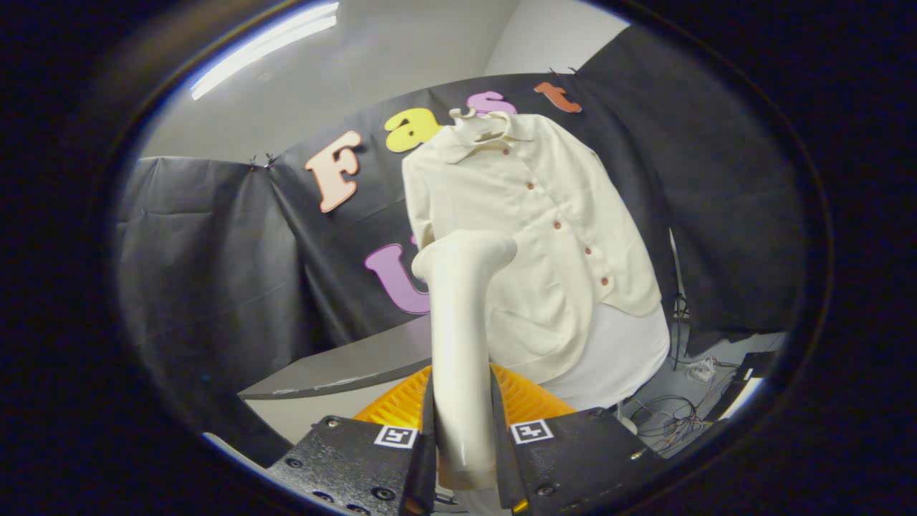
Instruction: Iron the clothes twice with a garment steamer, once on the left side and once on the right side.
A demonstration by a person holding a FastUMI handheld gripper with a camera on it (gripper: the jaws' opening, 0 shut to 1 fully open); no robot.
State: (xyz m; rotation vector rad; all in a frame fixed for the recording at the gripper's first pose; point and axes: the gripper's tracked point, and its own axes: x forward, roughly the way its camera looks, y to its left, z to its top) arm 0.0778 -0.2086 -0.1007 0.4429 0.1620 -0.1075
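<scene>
Gripper [462,448] clamped on the steamer [458,344] handle; shirt [530,236] hangs just beyond, toward 1 o'clock. Keep the head flat on the cloth, stroking steadily down each side.

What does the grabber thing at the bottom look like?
The gripper has two chunky dark blocks, one on each side, with flat angular faces. Each block carries a small white square sticker printed with a black pattern near its inner top corner. Round screw heads dot the blocks. Its jaws are thin flat plates standing upright, close together.
</scene>
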